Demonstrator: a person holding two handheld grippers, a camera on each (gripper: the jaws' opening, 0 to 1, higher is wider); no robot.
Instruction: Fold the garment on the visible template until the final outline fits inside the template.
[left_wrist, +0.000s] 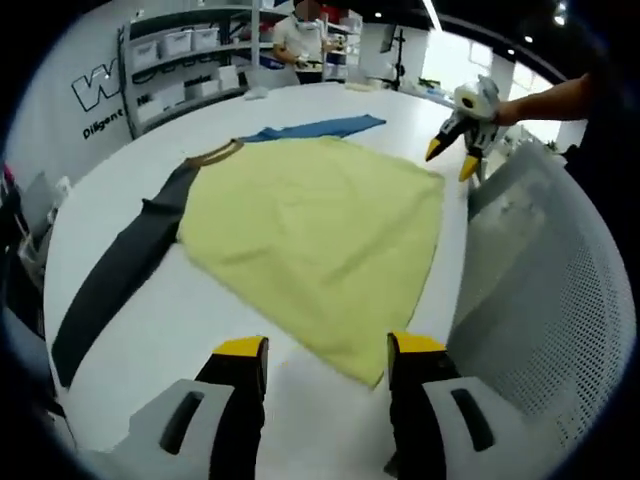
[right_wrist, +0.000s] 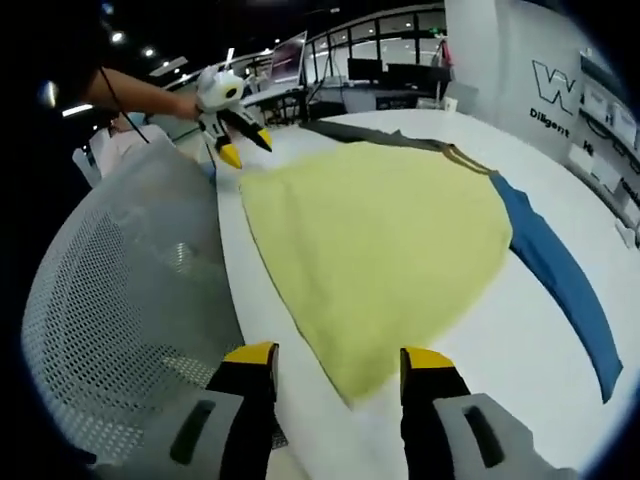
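Observation:
A yellow garment (left_wrist: 315, 225) lies spread flat on the white table (left_wrist: 170, 330), with a dark grey sleeve (left_wrist: 120, 270) stretched out on one side and a blue sleeve (left_wrist: 320, 128) on the other. My left gripper (left_wrist: 328, 350) is open just short of a hem corner. The right gripper (left_wrist: 450, 160), held by a hand, hovers open by the other hem corner. In the right gripper view the garment (right_wrist: 380, 250) and its blue sleeve (right_wrist: 555, 265) lie ahead of my open right gripper (right_wrist: 338, 358). The left gripper (right_wrist: 246, 148) hangs at the far corner.
A grey perforated chair back (left_wrist: 540, 290) (right_wrist: 130, 290) stands close against the table edge beside the garment's hem. Shelves with bins (left_wrist: 190, 60) and a person (left_wrist: 300, 40) are beyond the far side of the table. Desks with monitors (right_wrist: 370, 75) stand further off.

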